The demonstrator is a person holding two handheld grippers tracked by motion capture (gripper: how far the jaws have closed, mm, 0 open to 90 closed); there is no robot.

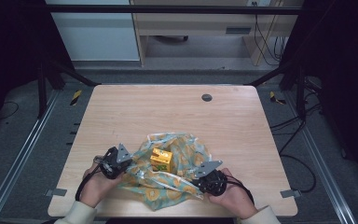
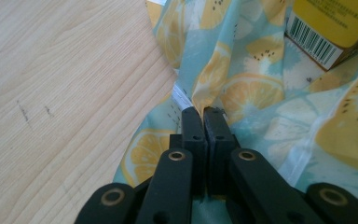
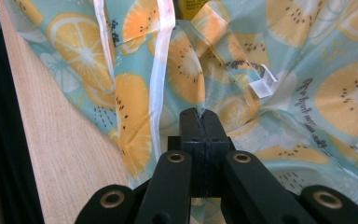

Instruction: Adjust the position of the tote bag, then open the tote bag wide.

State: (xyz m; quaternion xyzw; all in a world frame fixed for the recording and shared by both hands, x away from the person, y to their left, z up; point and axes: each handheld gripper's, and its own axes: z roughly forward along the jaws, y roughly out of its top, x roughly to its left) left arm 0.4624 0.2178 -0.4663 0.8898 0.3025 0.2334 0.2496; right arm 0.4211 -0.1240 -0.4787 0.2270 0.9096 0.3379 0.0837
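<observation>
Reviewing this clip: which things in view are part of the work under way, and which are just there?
In the job:
- fruit-print cloth bag, pinched by both tools
- yellow carton, sitting on the cloth
- left tool, shut on the cloth
- right tool, shut on the cloth

Just there:
- wooden table
- round grey cap in the tabletop

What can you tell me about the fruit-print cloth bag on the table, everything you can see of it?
The cloth bag is thin, soft fabric, pale teal with orange and yellow citrus slices, edged in whitish trim. It lies crumpled and spread open on the near part of the wooden table. A yellow carton sits in its middle. The left gripper pinches a fold at one side and the right gripper pinches the other; both sets of jaws are closed on the fabric.
</observation>
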